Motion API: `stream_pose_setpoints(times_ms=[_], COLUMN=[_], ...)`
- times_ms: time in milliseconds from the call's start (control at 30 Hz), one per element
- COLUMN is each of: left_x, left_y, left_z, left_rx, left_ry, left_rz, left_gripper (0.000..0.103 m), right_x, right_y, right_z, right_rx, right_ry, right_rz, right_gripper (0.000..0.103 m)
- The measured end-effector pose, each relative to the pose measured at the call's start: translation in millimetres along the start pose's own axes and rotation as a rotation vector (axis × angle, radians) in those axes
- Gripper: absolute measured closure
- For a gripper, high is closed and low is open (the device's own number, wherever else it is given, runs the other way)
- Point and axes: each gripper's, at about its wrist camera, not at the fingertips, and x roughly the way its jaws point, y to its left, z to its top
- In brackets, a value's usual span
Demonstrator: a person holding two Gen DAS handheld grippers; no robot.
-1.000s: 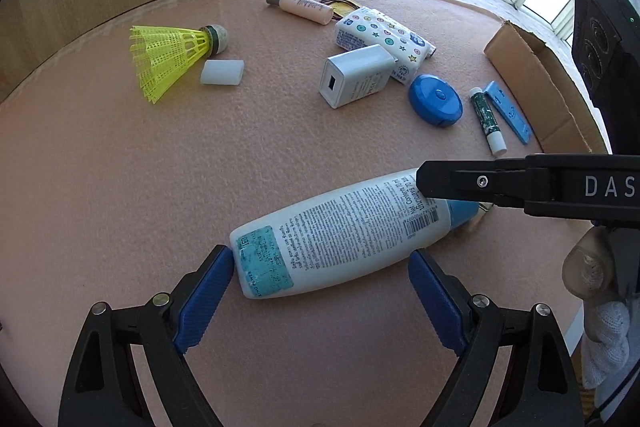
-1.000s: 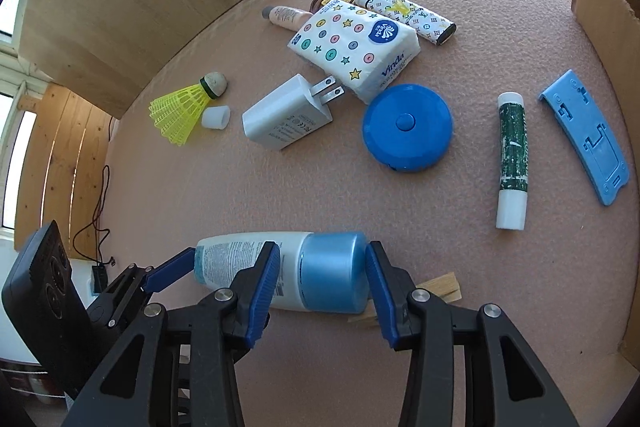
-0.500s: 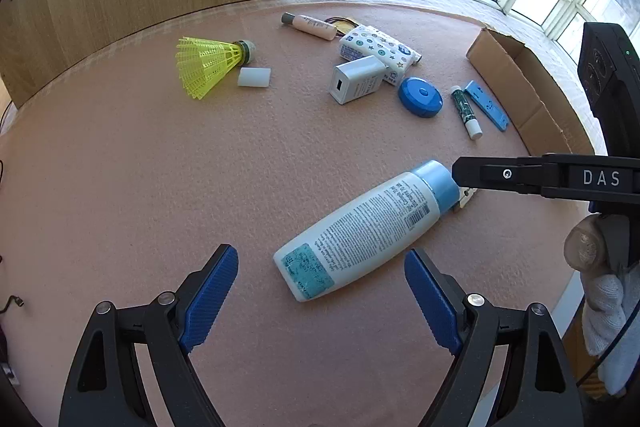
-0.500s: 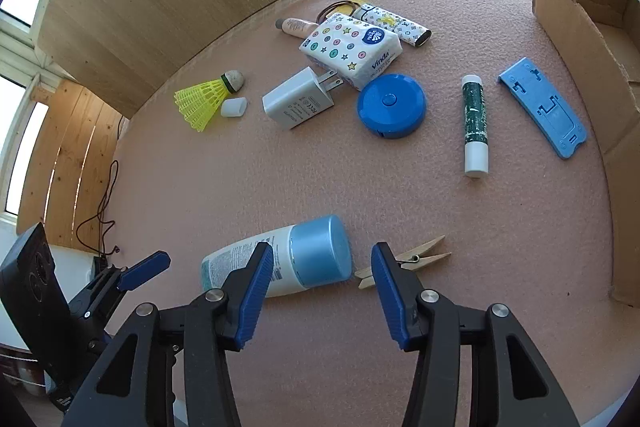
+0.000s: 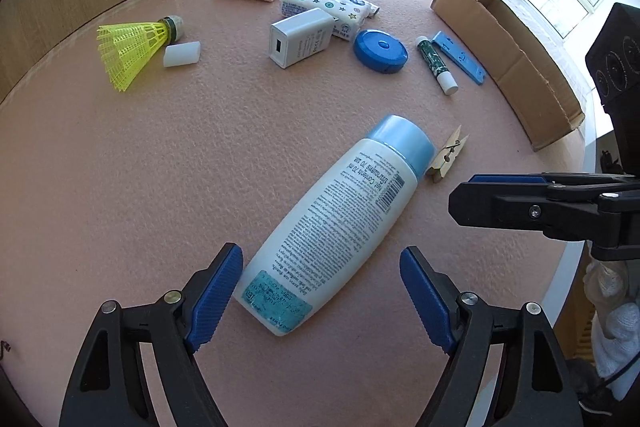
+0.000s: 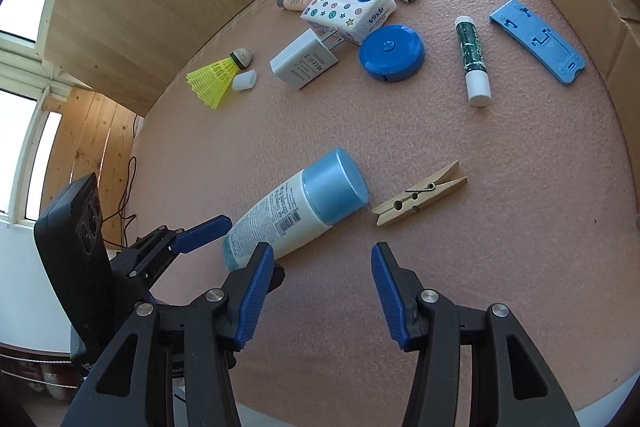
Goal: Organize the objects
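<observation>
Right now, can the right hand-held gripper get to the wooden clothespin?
Probably yes. The right hand-held gripper is open, and only bare mat lies between it and the clothespin.

white bottle (image 5: 340, 223), blue cap (image 5: 404, 141)

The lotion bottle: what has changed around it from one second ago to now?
Both grippers let go of the lotion bottle and pulled back: the right gripper left its blue cap, the left gripper its base and is closing slightly, pads not touching. The clothespin is now uncovered. The other items stayed.
</observation>
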Motion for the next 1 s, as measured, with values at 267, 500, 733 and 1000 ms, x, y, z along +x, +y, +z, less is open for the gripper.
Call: stream_pose_setpoints(times_ms=[267, 500, 733, 1000], left_x=[3.6, -4.4, -8.9, 6.7], left_y=[-27.9, -20.6, 9.0, 5.5], left_z=[-23.8, -23.4, -6.7, 6.4], left_rx=[-0.056, -0.132, -0.162, -0.133], left_ry=[-0.014, -0.059, -0.047, -0.013], left_rz=[-0.073, 0.036, 0.048, 0.007], left_gripper=[0.028, 0.028, 0.024, 0.023], right_x=[15.0, 19.9, 26.4, 29.1], right_y=[3.0, 9.8, 15.1, 17.1], right_z=[11.4, 15.9, 14.3, 16.1], right_rx=[-0.027, -0.077, -0.081, -0.081], right_ry=[0.025, 0.033, 0.047, 0.044], right_rz=[-0.011, -0.037, -0.036, -0.047], right_gripper=[0.056, 0.056, 0.056, 0.057])
